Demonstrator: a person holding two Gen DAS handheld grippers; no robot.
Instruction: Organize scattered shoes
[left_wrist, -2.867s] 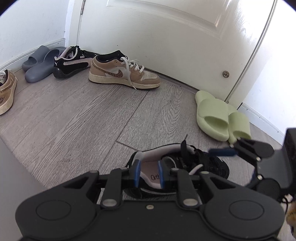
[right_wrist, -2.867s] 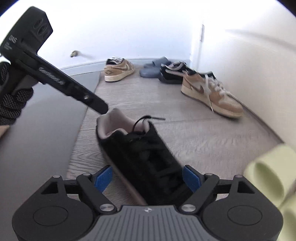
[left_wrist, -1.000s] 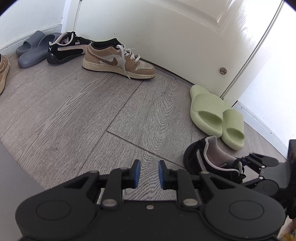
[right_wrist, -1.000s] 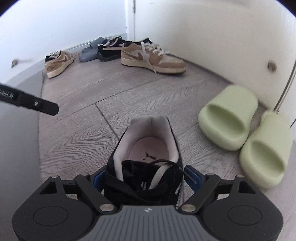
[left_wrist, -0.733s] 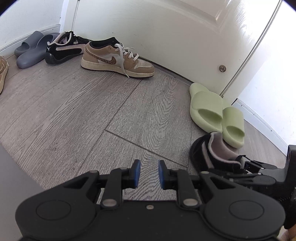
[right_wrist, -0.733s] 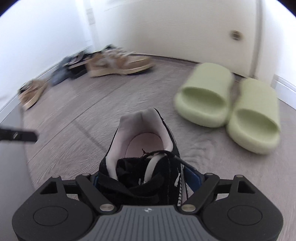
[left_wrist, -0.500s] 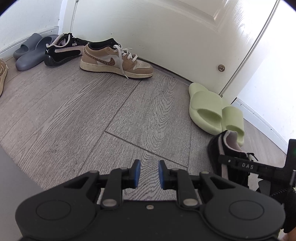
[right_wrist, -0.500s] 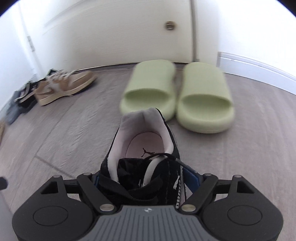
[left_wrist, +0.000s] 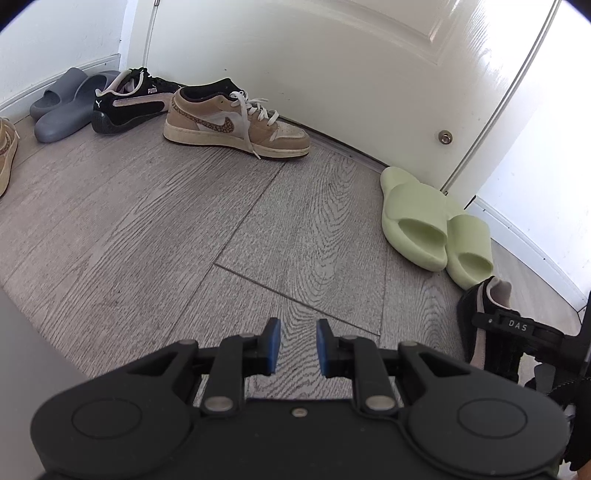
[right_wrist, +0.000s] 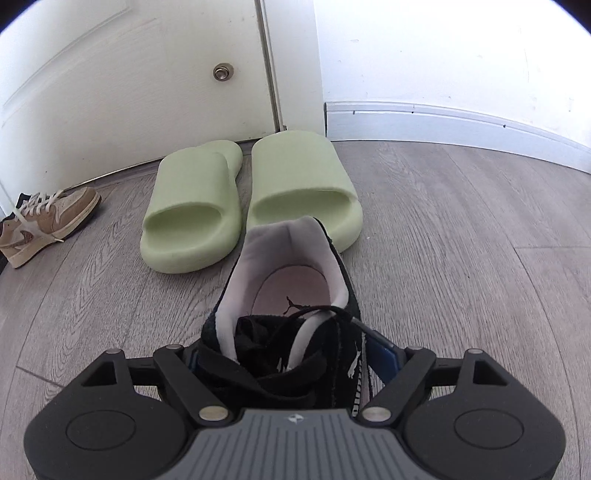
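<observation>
1. Swung round since a few seconds back, my right hand-held gripper (right_wrist: 291, 363) has carried the black sneaker (right_wrist: 291, 314) from the middle of the floor (left_wrist: 184, 229) over to the green slides (right_wrist: 243, 199), which were far off to the side then and now sit straight ahead.
2. My right hand-held gripper is clamped across the sneaker's laced front, one blue pad (right_wrist: 386, 356) pressed to each side; the open heel points away from me.
3. Whether the sneaker's sole touches the floor I cannot tell; its heel collar overlaps the near edge of the right-hand slide in the right wrist view.
4. Both slides lie side by side, toes toward the white door (right_wrist: 129, 74).
5. My left hand-held gripper (left_wrist: 298, 350) holds nothing, its blue pads (left_wrist: 273, 349) close together with a narrow gap, hovering over bare floor.
6. Along the door, a tan sneaker (left_wrist: 232, 122) with white laces, a second black sneaker (left_wrist: 129, 107) and grey slides (left_wrist: 62, 107) sit in a loose row.
7. Another tan sneaker (left_wrist: 7, 151) shows partly at the left edge.
</observation>
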